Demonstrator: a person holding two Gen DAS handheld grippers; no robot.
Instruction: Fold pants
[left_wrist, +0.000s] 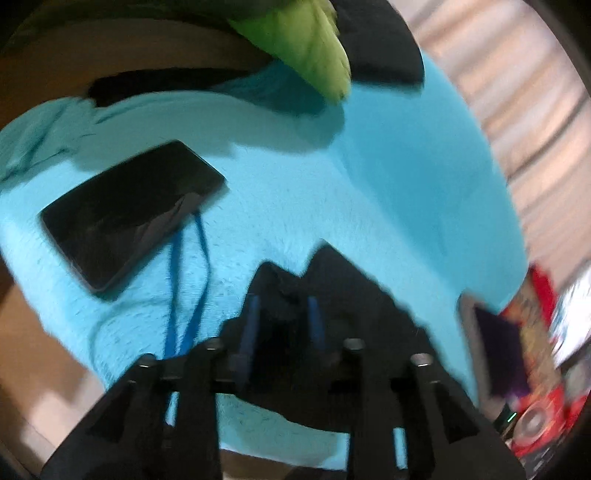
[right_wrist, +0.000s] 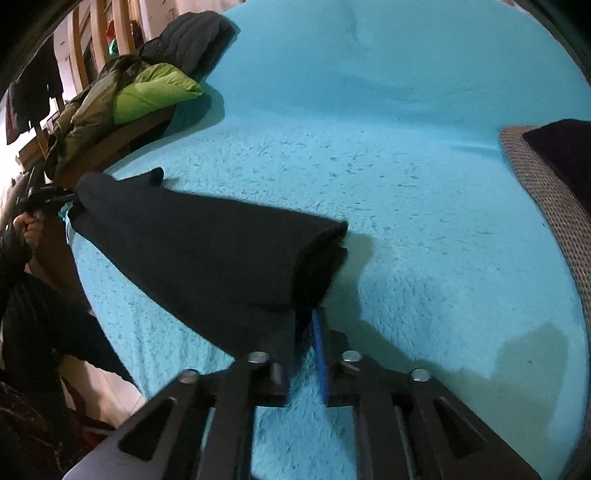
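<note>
Both grippers pinch the black pants (right_wrist: 207, 254): right gripper (right_wrist: 308, 332) jaws closed on one end, left gripper (left_wrist: 282, 317) jaws clamped on the other. Pants stretch between them above the blue blanket (right_wrist: 406, 184). Phone (left_wrist: 129, 210) lies left of the left jaws.

black pants (right_wrist: 207, 254), plain turquoise blanket (right_wrist: 406, 206)
</note>
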